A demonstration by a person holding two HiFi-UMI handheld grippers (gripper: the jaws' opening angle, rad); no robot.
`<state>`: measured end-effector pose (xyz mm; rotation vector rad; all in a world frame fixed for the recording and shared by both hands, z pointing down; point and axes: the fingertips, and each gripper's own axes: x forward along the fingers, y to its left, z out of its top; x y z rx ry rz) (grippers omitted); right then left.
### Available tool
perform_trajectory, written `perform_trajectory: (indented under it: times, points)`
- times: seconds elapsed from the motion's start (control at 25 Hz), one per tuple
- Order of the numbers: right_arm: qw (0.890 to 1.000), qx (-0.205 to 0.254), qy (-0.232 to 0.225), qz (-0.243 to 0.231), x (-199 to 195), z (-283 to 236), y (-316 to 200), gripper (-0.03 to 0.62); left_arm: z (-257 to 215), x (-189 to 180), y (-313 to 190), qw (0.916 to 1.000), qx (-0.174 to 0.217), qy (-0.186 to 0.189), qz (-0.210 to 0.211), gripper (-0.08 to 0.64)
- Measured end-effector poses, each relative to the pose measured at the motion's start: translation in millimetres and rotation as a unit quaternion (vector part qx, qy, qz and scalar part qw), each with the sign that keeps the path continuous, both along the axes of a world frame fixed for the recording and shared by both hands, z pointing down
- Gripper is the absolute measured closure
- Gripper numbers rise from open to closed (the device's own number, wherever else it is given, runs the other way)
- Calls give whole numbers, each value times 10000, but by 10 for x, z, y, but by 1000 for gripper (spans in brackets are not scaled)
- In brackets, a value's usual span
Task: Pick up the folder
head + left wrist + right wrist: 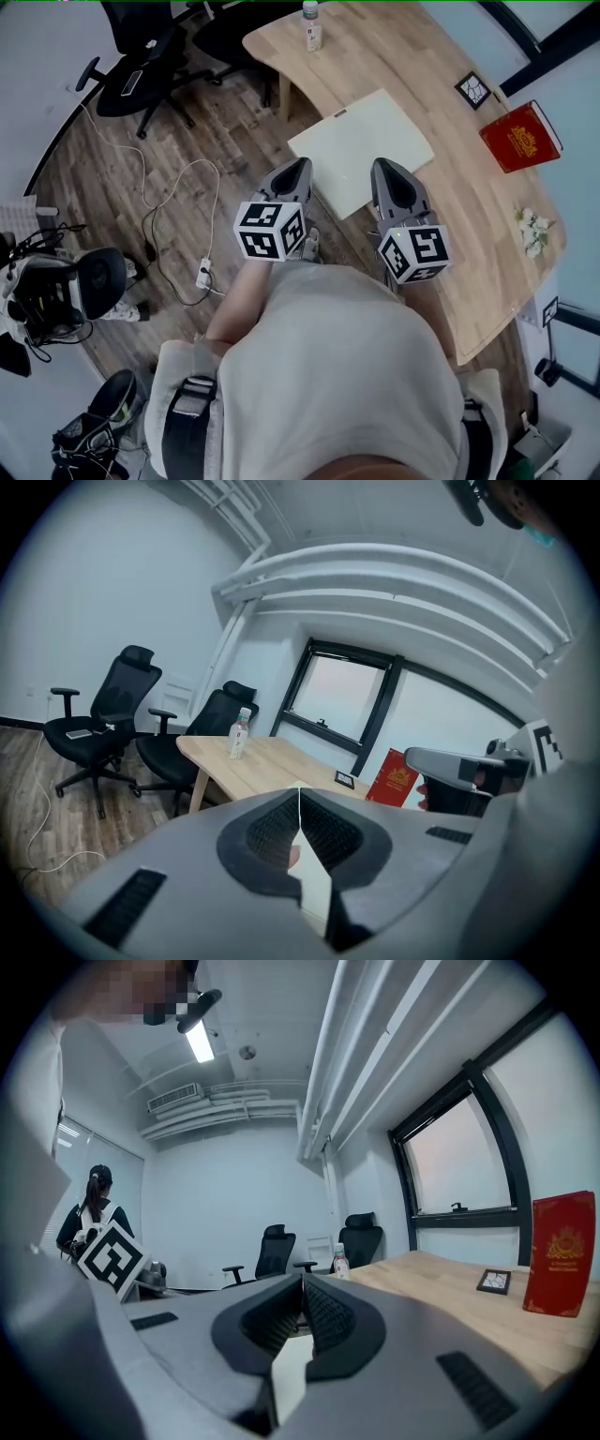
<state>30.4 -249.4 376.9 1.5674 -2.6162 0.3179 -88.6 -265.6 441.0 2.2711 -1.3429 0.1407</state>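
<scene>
left gripper (pixel 300 167): grey two-jaw claw, jaws pressed together on the near edge of the flat cream-white folder (pixel 366 141); its own view shows a thin pale sheet edge pinched between the ribbed black pads (pixel 272 832). right gripper (pixel 386 167): same make, jaws likewise clamped on that near edge, further along it to the right. folder: far part lies over the pale wooden table (pixel 403 56), and the near edge juts past the table's rim toward the person; whether it rests on the wood or is raised off it cannot be told. head view only: the folder's whole outline, both marker cubes, a wood-plank floor with a white power strip (pixel 203 274) and cables, and a small spray of white flowers (pixel 532 232) near the table's right edge. gripper views only: a dark-framed window (pixel 342 700) behind the table; the right gripper view adds a person (pixel 94 1213) standing at far left. common to all three: clear plastic bottle with white label (pixel 311 25), standing red book (pixel 520 136), small black-framed square (pixel 472 90), black office chairs (pixel 141 66).
</scene>
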Motion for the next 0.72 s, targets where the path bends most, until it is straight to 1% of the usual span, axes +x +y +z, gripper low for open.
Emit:
perform_trajectory:
  times: [0.16, 0.24, 0.36, 0.48, 0.68, 0.72]
  points:
    - [9999, 34, -1, 108, -12, 9, -100, 572, 109, -62, -82, 9999, -83, 115, -44, 538]
    - [9998, 58, -6, 202, -13, 31, -136, 574, 189, -91, -112, 9998, -128, 178, -6, 538]
    - [9993, 78, -10, 356, 7, 56, -186, 572, 340, -119, -150, 9994, -275, 176, 89, 538]
    - [9988, 61, -15, 476, 36, 75, -240, 574, 519, -145, -199, 9980, -558, 245, 164, 538]
    - [9977, 16, 12, 672, 99, 118, -289, 574, 823, -161, -267, 9912, -1115, 637, 322, 534]
    - [9975, 7, 18, 709, 112, 129, -291, 574, 886, -159, -274, 9889, -1235, 737, 369, 504]
